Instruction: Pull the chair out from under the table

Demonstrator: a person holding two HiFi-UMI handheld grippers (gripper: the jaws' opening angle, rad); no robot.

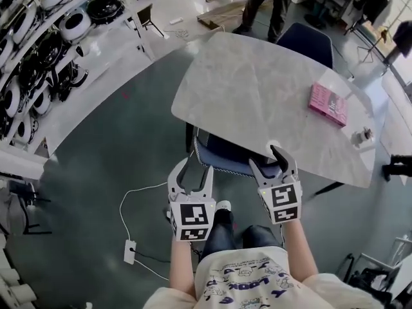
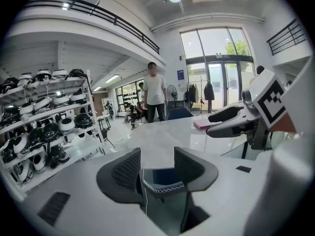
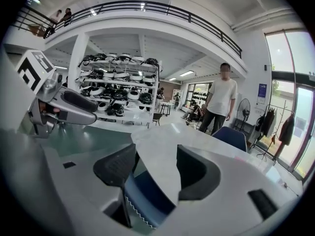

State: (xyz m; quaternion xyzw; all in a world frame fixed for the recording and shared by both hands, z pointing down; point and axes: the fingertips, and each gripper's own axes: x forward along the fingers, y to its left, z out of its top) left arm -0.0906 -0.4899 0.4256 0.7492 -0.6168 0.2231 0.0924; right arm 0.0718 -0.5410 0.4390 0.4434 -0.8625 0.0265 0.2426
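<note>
Left gripper and right gripper are hovering wide open and empty at the back of the chair, which is sitting tucked under the table (seat mostly hidden), probably needing both seated squarely over that top edge before pulling evenly.

Glossy marbled table; chair of matt, stitched blue cloth.
</note>
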